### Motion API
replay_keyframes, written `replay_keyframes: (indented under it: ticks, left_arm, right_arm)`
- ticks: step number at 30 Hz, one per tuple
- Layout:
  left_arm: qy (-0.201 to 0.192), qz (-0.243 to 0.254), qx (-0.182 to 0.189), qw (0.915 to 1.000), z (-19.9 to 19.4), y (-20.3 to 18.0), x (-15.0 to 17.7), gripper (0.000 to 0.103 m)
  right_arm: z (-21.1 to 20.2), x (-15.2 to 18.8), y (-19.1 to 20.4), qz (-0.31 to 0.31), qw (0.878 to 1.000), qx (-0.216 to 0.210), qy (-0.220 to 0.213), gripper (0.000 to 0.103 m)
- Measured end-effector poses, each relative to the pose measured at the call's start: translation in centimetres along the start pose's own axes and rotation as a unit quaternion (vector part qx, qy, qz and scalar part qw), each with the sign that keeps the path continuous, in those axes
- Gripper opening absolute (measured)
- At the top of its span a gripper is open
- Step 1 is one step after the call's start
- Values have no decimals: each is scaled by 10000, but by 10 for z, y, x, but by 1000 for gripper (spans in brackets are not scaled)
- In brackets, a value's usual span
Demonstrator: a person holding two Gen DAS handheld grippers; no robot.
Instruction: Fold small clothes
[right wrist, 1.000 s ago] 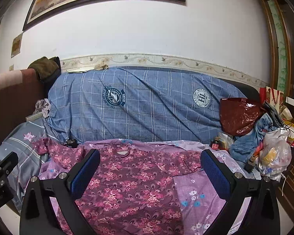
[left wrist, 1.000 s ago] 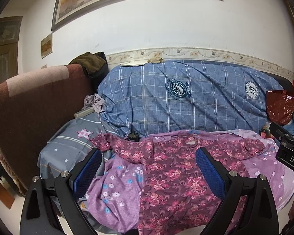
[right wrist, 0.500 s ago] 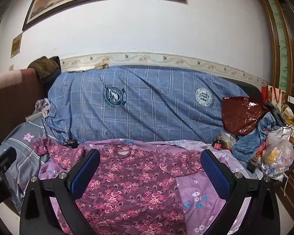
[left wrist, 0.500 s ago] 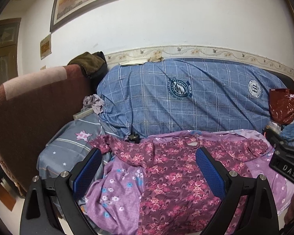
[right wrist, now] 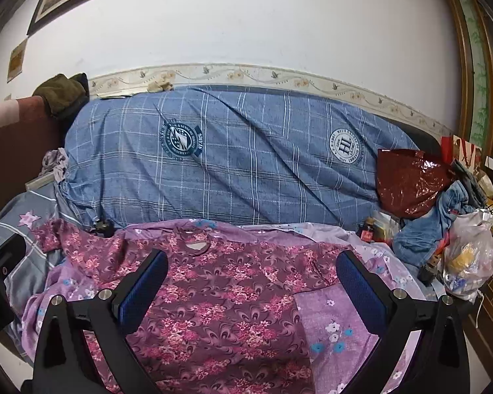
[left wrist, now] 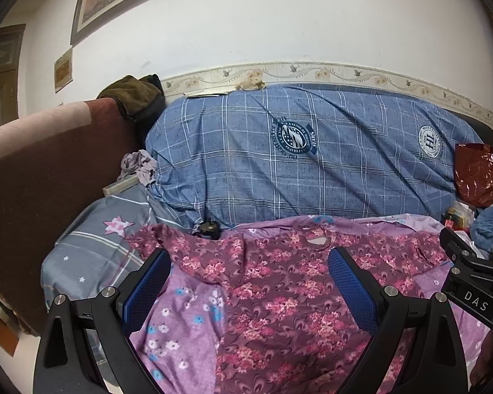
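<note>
Indoor light dim, flat, from overhead; white wall (left wrist: 279, 32) above fingers (left wrist: 351, 292) brightest; glare on red plastic bag (right wrist: 407, 180) right of fingers; soft shadow beneath blue pads; heavy fisheye bend, black corners at edges; slight softness throughout.

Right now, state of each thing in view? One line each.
floral shirt: spread flat, front up, unfolded, not gripped.
lilac floral sheet: spread under the shirt, rumpled.
left gripper: jaws open, holding nothing, above the shirt.
right gripper: jaws open, holding nothing, above the shirt.
blue plaid quilt: bundled against the wall.
red plastic bag: crumpled, beside the quilt.
</note>
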State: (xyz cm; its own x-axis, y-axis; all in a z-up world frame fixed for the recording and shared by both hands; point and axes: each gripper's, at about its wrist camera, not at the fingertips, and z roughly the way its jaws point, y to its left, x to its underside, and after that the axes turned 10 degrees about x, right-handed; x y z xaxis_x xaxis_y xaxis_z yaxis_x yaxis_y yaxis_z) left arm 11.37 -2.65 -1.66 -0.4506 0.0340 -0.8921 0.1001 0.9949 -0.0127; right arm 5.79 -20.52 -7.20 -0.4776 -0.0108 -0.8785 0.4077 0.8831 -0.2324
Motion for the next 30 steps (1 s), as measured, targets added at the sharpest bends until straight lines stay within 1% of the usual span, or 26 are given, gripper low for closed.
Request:
replay_keyframes:
  ticks: [6, 10, 12, 14, 17, 19, 23, 25, 27, 29, 30]
  left_arm:
    - [-35, -120, 73, 9999, 43, 0, -15, 97]
    - [-197, -289, 127, 9993, 75, 4, -25, 97]
    - [-322, -413, 86, 9986, 93, 9, -24, 97]
    - [-352, -499, 6, 9981, 116, 14, -19, 97]
    - [-46, -598, -14, 9982, 162, 19, -6, 97]
    - [108, -687, -40, 9976, 184, 22, -3, 97]
    - [265, -856, -115, 9959, 228, 30, -1, 97]
    - [251, -764, -152, 9966, 249, 30, 1, 97]
    - [262, -561, -215, 9979, 271, 28, 9, 97]
    - [240, -320, -160, 9991, 295, 27, 26, 97]
    - [388, -149, -157, 9990, 312, 26, 38, 97]
  right_arm:
    - [34, -3, 8, -47, 9999, 112, 113, 103]
    - [59, -4, 13, -24, 9997, 155, 189, 103]
    - [73, -4, 17, 7, 9995, 188, 240, 103]
    - [87, -3, 21, 48, 9993, 213, 290, 103]
    - [112, 5, 30, 28, 9985, 268, 477, 102]
    - [128, 11, 36, 0, 9977, 254, 632, 102]
    - [151, 20, 48, -154, 9965, 344, 741, 102]
    - [160, 23, 53, -203, 9962, 341, 771, 102]
    - [171, 27, 57, -260, 9959, 348, 796, 102]
    - [183, 32, 57, -317, 9954, 319, 840, 102]
    - [193, 35, 55, -377, 9951, 306, 865, 102]
